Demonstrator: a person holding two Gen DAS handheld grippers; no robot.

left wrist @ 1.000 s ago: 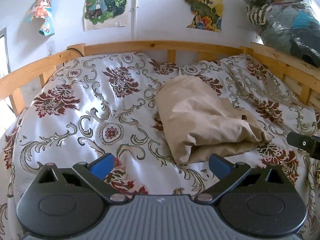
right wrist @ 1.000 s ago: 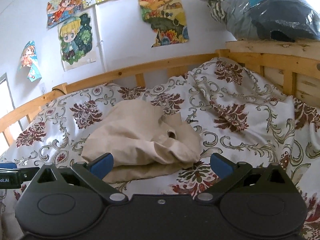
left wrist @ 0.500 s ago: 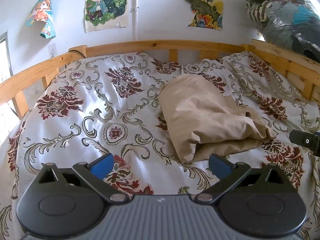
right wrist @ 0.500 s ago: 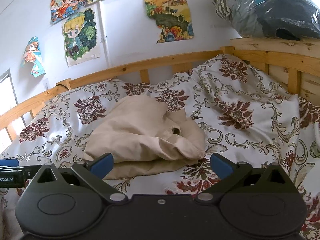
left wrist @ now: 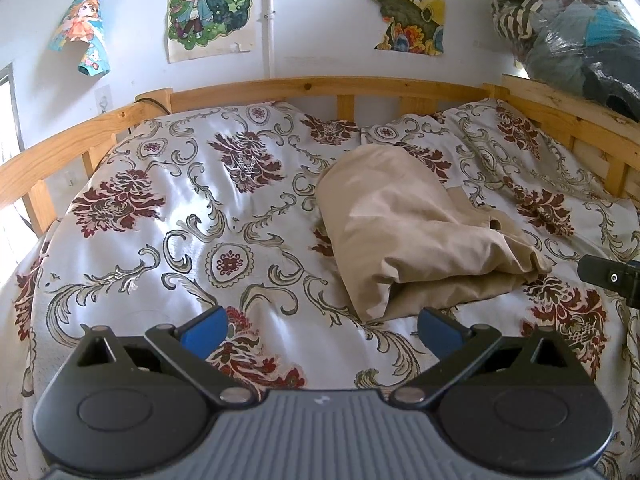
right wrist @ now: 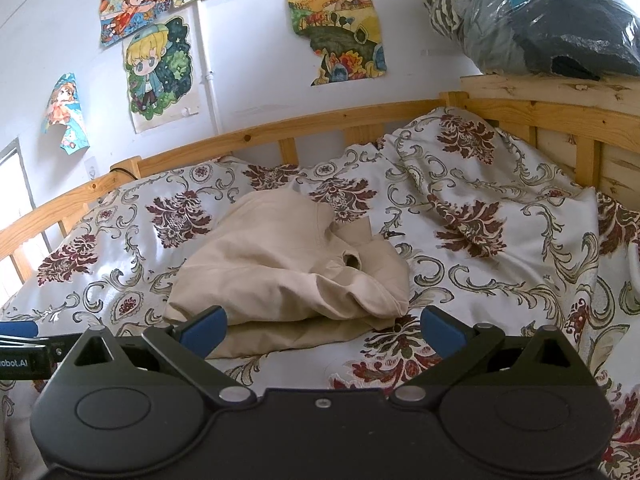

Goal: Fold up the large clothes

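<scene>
Now both claws, left claw [left wrist: 320, 330] and right claw [right wrist: 322, 326], hover spread and empty before the beige garment [left wrist: 416, 236].

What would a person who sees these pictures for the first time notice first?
Most likely the beige garment, folded into a loose bundle in the middle of the floral bedspread. Next, both grippers, left and right, open and empty just short of it. Then the cartoon posters on the wall above the wooden bed rail.

left gripper [left wrist: 322, 330] jaws wide, empty | beige garment [left wrist: 416, 232] bunched on floral bedspread [left wrist: 168, 216] | right gripper [left wrist: 612, 278] tip at right edge
</scene>
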